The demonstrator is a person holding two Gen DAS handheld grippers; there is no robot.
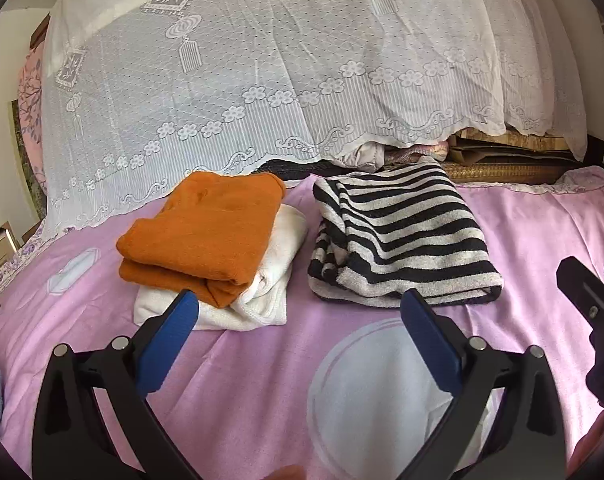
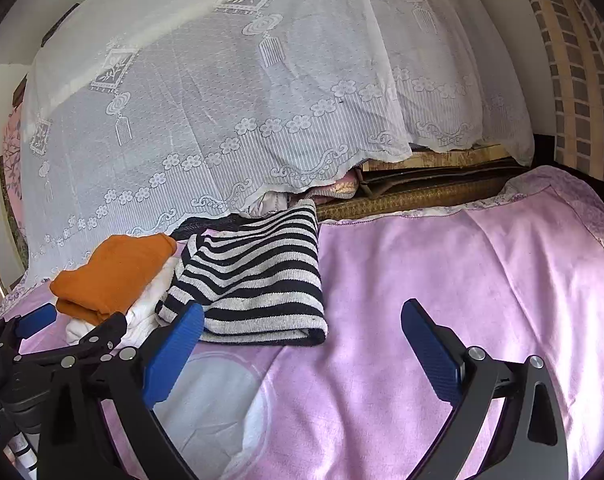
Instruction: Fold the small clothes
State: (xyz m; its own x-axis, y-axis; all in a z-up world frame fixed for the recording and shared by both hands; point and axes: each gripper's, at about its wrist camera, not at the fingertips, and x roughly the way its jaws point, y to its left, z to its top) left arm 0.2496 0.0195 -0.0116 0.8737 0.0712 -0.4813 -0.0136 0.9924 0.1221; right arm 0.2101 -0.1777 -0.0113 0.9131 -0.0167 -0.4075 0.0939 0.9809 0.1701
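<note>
Both sets of jaws stand wide apart and grasp nothing: the left gripper (image 1: 298, 316) and the right gripper (image 2: 302, 328) hover over a pink bedspread (image 1: 230, 392) just short of the clothes.

Straight ahead lies a black-and-white striped garment (image 1: 398, 248), folded into a rough rectangle, flat on the bed, one thick doubled edge nearest the grippers. Just beside it, on its left, is an orange garment (image 1: 206, 232), folded and stacked on a white garment (image 1: 262, 300), also folded. Neither gripper touches any of them.

Judging by the knit, the striped piece looks soft, light and limp, with enough texture not to slip. It would likely sag and unfold if lifted by one layer, so the safest hold seems to be the thick folded edge or a corner, pinching all layers together, one gripper at each end.

Behind the clothes hangs a white lace curtain (image 1: 286, 64) patterned with flowers. Under its hem show crumpled fabric and stacked flat boards (image 2: 430, 184).
</note>
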